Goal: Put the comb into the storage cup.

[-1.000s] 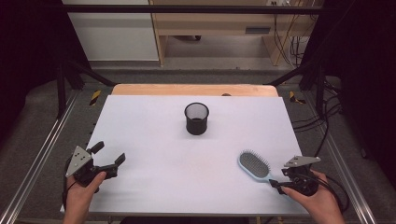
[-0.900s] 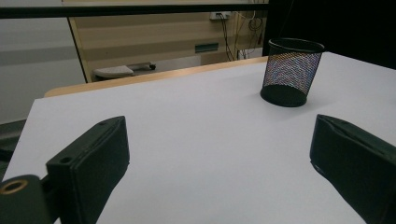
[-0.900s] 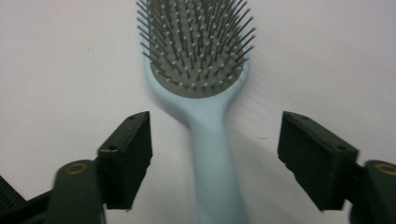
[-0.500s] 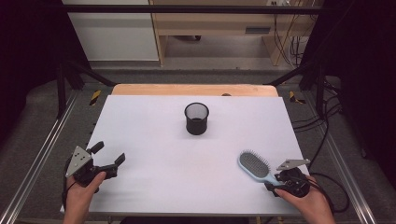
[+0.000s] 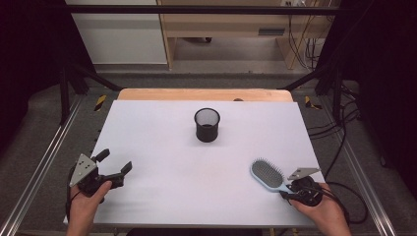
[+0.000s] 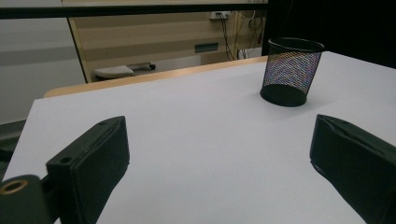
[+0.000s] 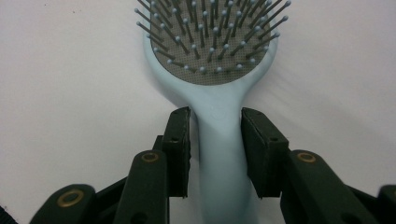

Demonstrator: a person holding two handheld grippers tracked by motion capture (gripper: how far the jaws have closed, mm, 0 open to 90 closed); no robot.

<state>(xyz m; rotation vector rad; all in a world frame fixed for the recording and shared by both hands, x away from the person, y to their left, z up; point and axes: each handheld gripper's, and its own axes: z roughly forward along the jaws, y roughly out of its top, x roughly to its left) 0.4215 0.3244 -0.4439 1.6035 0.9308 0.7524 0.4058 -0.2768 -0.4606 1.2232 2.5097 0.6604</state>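
A light blue hairbrush lies bristles up on the white table at the front right. My right gripper straddles its handle. Its jaws have just been closing, and the pads stand a hair off the handle on each side. At the front left, my left gripper rests open with nothing between its jaws. A black mesh cup stands upright at the middle rear of the table.
A wooden board edge runs along the table's far side. Metal rails flank the table on both sides, and cables trail on the floor to the right.
My right gripper's jaws have narrowed around the brush handle and the hand has crept slightly forward. The left gripper and the cup have stayed put.
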